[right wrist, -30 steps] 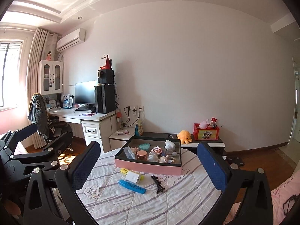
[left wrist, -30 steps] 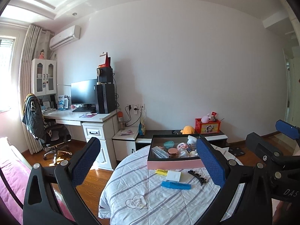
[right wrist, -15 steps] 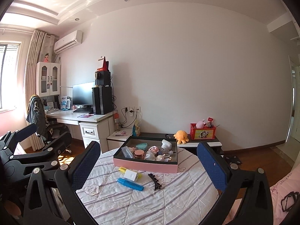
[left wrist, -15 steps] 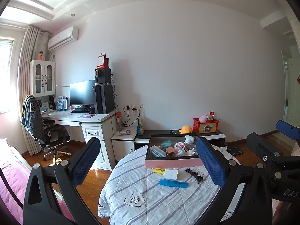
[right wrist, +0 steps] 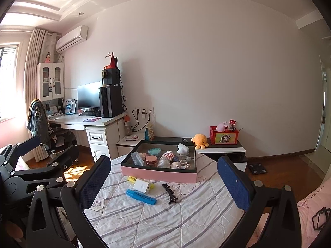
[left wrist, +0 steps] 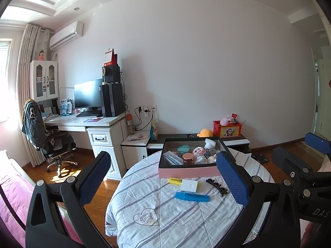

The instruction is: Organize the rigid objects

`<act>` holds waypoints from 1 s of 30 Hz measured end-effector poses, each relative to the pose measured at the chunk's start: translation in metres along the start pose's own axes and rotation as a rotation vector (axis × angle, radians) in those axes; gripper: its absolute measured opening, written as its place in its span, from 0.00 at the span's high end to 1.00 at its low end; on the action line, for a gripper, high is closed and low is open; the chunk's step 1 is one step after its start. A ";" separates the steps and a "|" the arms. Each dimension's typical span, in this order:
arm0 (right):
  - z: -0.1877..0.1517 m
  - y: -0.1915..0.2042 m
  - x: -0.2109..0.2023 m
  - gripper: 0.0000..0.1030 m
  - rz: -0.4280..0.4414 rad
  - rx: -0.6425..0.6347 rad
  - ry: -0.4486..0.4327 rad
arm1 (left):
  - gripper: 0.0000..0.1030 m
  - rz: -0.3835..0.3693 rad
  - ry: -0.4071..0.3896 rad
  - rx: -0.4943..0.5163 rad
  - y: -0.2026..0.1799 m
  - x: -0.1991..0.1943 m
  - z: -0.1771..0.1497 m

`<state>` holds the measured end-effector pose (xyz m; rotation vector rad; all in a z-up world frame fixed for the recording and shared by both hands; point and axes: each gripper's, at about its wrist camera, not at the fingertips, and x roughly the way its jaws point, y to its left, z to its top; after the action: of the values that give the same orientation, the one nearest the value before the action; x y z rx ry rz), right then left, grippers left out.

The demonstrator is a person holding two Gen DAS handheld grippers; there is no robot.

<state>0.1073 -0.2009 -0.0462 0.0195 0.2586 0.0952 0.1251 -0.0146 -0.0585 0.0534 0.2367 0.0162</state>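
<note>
A pink box [left wrist: 189, 170] [right wrist: 158, 174] with several small items inside stands on a round table with a striped cloth [left wrist: 165, 217] [right wrist: 165, 217]. In front of it lie a yellow highlighter [left wrist: 174, 180] [right wrist: 132, 179], a white charger [left wrist: 188, 185] [right wrist: 141, 186], a blue highlighter [left wrist: 192, 196] [right wrist: 141, 196] and a black hair clip [left wrist: 216, 185] [right wrist: 169, 193]. My left gripper [left wrist: 163, 177] is open and empty, held back from the table's near left. My right gripper [right wrist: 163, 177] is open and empty, at the near side.
A white desk [left wrist: 82, 122] with monitor and computer tower, and an office chair [left wrist: 47, 142], stand at the left. A low cabinet [right wrist: 217, 148] with an orange plush and red box is behind the table. A pink bed [left wrist: 12, 196] lies at the left.
Both grippers have drifted slightly; the table and box sit a little lower and farther in both views. Both stay open.
</note>
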 end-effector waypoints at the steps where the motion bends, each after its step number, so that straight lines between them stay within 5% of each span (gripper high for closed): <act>1: -0.002 -0.001 0.005 0.00 0.000 0.001 0.013 | 0.00 -0.001 0.012 0.003 -0.001 0.006 -0.003; 16: -0.085 -0.015 0.132 0.00 0.026 0.022 0.345 | 0.00 -0.085 0.427 -0.007 -0.010 0.144 -0.099; 30: -0.110 -0.053 0.219 0.00 -0.018 0.078 0.476 | 0.00 -0.118 0.554 0.074 -0.051 0.250 -0.116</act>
<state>0.2943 -0.2314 -0.2102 0.0722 0.7383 0.0712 0.3418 -0.0545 -0.2324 0.1078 0.7940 -0.0970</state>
